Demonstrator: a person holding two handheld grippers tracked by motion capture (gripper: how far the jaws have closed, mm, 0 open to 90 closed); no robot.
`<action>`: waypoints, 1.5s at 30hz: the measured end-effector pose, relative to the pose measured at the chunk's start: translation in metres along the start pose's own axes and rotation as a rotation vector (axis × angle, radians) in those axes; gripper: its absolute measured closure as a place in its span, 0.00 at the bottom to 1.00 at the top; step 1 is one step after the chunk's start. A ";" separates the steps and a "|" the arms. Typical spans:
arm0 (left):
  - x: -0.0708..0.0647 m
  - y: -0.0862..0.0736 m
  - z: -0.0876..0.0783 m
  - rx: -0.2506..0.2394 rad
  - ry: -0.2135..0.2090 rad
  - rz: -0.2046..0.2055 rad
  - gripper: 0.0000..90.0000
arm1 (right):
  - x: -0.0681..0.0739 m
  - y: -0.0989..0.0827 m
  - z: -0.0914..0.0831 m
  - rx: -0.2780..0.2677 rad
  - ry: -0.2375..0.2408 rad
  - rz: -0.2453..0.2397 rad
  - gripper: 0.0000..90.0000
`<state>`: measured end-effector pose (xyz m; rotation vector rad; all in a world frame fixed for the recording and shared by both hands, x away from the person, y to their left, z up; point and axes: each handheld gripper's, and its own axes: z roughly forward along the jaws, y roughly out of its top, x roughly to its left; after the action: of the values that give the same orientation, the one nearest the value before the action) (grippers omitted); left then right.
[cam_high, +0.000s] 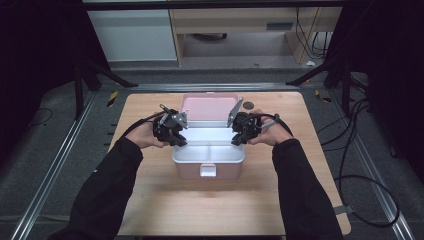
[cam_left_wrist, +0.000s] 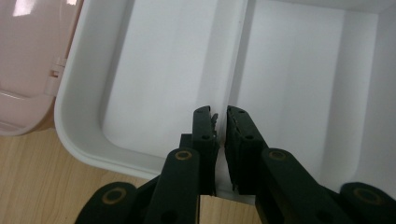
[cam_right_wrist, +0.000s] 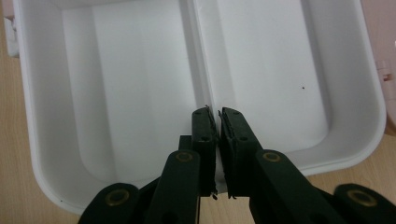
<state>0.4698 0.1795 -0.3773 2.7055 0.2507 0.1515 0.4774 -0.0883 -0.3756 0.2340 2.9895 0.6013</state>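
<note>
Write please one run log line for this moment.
left gripper: shut on tray divider | right gripper: shut on tray divider | white tray: in pink box | lid: open

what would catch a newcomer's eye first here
The open pink box at the middle of the wooden table, lid tipped back, showing a white tray split by a central divider. Next, the left gripper and right gripper, one at each end of the tray, each with jaws nearly together astride the divider's end.
</note>
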 end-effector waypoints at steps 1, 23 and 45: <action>0.001 0.001 0.000 0.006 -0.005 0.005 0.92 | 0.000 0.001 0.001 0.010 0.001 -0.005 0.94; -0.011 0.020 -0.052 0.015 0.063 0.115 0.96 | 0.012 0.020 -0.042 -0.003 -0.050 -0.083 0.98; -0.125 0.012 -0.085 0.042 0.008 0.167 0.98 | 0.137 0.015 -0.077 0.017 -0.060 -0.141 1.00</action>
<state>0.3376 0.1774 -0.3032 2.7663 0.0305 0.2079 0.3357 -0.0805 -0.3059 0.0404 2.9230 0.5436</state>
